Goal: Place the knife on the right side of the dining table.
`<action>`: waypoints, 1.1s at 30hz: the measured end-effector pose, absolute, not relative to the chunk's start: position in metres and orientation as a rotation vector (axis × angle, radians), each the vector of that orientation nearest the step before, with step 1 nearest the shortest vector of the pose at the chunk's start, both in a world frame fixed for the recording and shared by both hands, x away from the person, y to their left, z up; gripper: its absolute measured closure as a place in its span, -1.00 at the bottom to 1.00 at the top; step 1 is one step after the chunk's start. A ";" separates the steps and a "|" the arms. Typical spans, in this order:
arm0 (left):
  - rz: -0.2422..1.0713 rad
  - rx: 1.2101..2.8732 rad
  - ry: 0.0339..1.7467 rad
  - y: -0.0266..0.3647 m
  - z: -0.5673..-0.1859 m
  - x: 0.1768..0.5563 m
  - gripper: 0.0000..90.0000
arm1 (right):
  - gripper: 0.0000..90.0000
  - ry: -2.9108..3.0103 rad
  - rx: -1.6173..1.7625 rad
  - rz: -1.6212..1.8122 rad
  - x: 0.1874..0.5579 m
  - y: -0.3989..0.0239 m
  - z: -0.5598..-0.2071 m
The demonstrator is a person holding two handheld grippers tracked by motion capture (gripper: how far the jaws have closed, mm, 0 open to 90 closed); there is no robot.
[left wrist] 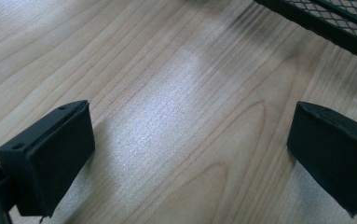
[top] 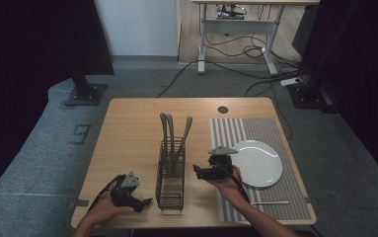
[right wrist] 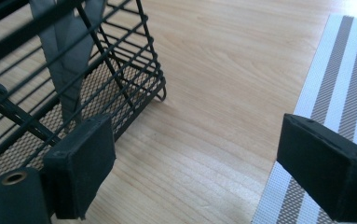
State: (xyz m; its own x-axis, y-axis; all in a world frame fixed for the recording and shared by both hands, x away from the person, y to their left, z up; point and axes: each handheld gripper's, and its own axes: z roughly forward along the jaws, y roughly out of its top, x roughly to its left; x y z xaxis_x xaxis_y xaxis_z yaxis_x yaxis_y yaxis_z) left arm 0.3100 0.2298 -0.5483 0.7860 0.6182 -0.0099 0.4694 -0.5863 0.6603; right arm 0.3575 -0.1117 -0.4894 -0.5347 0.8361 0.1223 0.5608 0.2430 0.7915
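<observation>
The right gripper (top: 198,171) hovered above the wooden table (top: 127,128), its jaws spread wide with nothing between them, pointing toward the black wire caddy (top: 170,187) that stood near the middle of the table. In the right gripper view, one black pad (right wrist: 80,170) sat just beside the caddy's (right wrist: 73,93) lower corner without touching it, and the other pad (right wrist: 327,170) hung over the edge of a striped placemat (right wrist: 344,70). Three grey utensils (top: 172,136) stood upright in the far compartment of the caddy, handles leaning slightly apart above the rim; one grey blade-like end (right wrist: 69,60) was visible through the mesh. The nearer compartment looked empty. To the right of the gripper, a white plate (top: 258,163) lay on the placemat, and a slim utensil (top: 270,202) rested on the mat near the table's front edge. The left gripper (top: 144,202) rested low on the table just left of the caddy, jaws also wide and empty, with bare wood between its pads (left wrist: 50,163). Judging from this, the step in hand was reaching for a utensil to lay by the plate. To do it well, the right gripper would likely need to rise above the handles, line both pads around a single one, and lift straight up so the caddy did not tip.
</observation>
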 end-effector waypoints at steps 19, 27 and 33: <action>0.290 2.305 0.805 0.230 -0.548 0.310 -0.99 | -0.55 2.125 1.242 1.338 0.363 -0.125 -0.460; 0.293 2.305 0.807 0.230 -0.548 0.309 -0.99 | -0.36 2.077 1.198 1.419 0.369 -0.120 -0.444; 0.293 2.305 0.807 0.230 -0.548 0.309 -0.99 | -0.22 2.104 1.131 1.437 0.384 -0.112 -0.432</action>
